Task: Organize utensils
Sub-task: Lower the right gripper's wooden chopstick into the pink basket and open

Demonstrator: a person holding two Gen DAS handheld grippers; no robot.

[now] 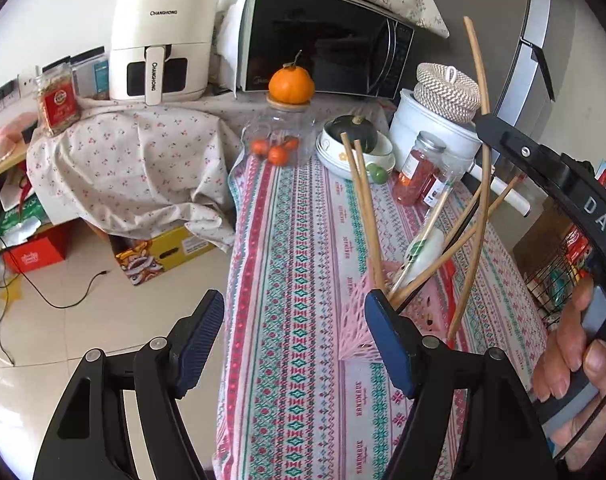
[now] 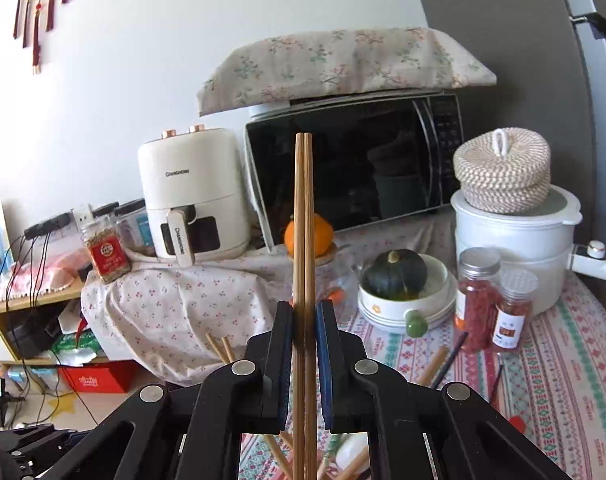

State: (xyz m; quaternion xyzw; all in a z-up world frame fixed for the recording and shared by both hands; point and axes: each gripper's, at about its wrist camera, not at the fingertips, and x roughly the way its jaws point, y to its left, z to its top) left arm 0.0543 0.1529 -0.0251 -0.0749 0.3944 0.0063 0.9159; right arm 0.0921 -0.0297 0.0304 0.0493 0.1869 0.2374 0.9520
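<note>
Chopsticks (image 2: 304, 240), one bamboo pair, stand upright between the fingers of the right gripper (image 2: 304, 344), clamped side by side near mid-length. In the left wrist view this pair (image 1: 479, 128) rises at the right of the scene over the pink mesh holder (image 1: 359, 320), its lower end reaching down beside or into the holder; the exact seating cannot be told.

Handling properties (judged):
- Light, so little clamping force is needed.
- Stiff along the length, with slight flex under side load.
- Smooth and round, so the two sticks may roll or scissor against each other if the grip slackens.
- Not fragile.
- Best hold: across both sticks together, at or a little above mid-length, pads flat on the pair.

Holder contents: further chopsticks (image 1: 363, 200) lean at mixed angles in the holder, with a white utensil (image 1: 425, 248) among them. The holder lies near the right of the patterned counter (image 1: 295, 280). More sticks show below the right gripper in its own view.

Pose:
- Right gripper: closed on the pair, fingers pointing toward the far microwave (image 2: 359, 168); the person's hand (image 1: 571, 356) wraps its handle.
- Left gripper (image 1: 295, 340): fingers spread wide and empty, low over the near counter edge, its right finger just beside the holder.

Risk: a tilted release may snag the leaning sticks.
</note>
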